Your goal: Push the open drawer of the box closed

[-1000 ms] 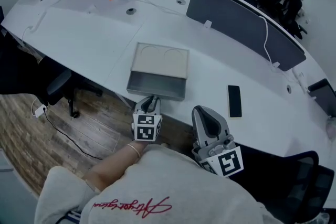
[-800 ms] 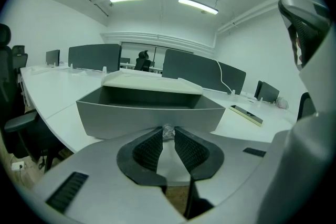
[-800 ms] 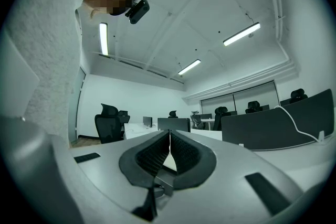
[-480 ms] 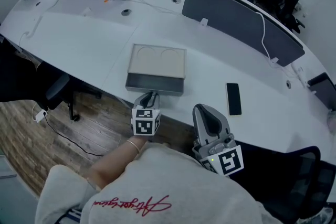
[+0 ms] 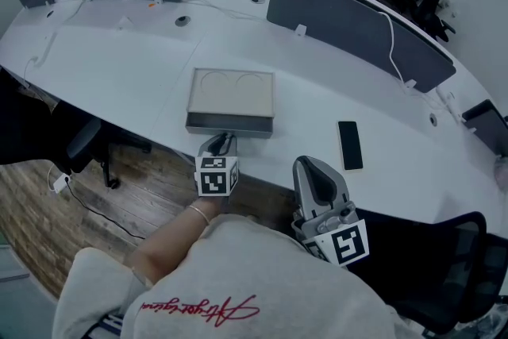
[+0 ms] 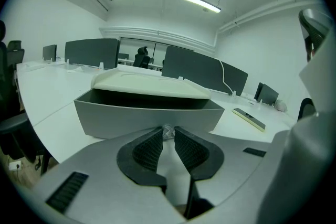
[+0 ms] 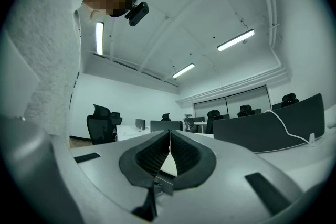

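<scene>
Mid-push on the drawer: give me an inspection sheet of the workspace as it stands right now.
Surface: white curved desk; the box sits near its front edge.
Job's things: box; its drawer is nearly in, with a gap under the top in the left gripper view.
Clutter: phone lying flat, right of the box.
Tools: left tool at the drawer front, tips closed on a small knob; right tool shut, empty, held back off the desk.
Cables: white cable over the right divider.
Surroundings: office chair, wood floor.
</scene>
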The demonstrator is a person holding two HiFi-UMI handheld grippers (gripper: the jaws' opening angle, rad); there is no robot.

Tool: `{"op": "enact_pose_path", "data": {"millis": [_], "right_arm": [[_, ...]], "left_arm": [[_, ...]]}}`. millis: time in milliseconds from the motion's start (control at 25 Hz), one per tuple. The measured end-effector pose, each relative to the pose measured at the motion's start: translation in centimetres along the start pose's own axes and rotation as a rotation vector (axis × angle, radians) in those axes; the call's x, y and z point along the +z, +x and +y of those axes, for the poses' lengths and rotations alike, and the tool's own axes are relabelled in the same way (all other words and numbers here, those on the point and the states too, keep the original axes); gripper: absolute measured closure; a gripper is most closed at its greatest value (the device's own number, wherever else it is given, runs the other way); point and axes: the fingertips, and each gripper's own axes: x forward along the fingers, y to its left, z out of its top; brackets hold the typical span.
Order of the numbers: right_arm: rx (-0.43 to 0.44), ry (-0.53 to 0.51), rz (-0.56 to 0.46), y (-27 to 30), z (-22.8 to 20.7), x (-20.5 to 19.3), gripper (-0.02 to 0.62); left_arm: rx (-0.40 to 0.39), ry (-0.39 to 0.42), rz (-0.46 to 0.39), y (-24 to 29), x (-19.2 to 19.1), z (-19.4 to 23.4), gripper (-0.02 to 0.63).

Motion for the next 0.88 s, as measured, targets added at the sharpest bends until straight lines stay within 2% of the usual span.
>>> {"op": "enact_pose_path", "data": {"millis": [880], "right_arm": [[-0.042,-0.002,-0.008,-0.7,-0.5,0.2,0.577]], "left_arm": [[-0.009,0.002,0.044,1.5,1.2,0.6,0.522]]}}
